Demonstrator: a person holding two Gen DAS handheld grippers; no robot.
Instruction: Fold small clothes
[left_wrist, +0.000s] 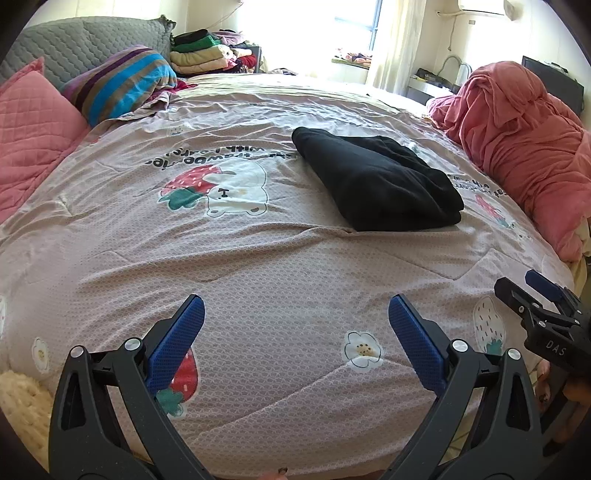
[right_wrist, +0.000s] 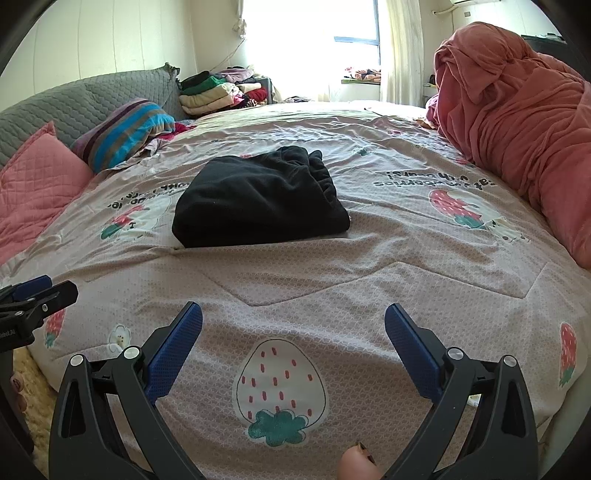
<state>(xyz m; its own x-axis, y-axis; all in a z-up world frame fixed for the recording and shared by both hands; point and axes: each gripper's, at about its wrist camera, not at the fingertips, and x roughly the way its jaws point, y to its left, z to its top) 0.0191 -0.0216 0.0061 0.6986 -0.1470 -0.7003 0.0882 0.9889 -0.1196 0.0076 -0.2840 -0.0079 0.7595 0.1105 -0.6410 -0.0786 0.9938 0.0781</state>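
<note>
Covering the bed (left_wrist: 258, 258) is a pink strawberry-print quilt (right_wrist: 295, 295), with a heaped pink blanket (left_wrist: 517, 147) along its right edge and pillows (left_wrist: 33, 129) at left. Mid-bed lies the folded black garment (right_wrist: 258, 199). Nearer, above the quilt, the left tongs (left_wrist: 295, 314) and right tongs (right_wrist: 293, 314) gape, empty.

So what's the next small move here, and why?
Probably withdraw, or turn to another garment: the black garment already lies folded on the quilt, and both the left gripper and the right gripper are open, empty and short of it.
</note>
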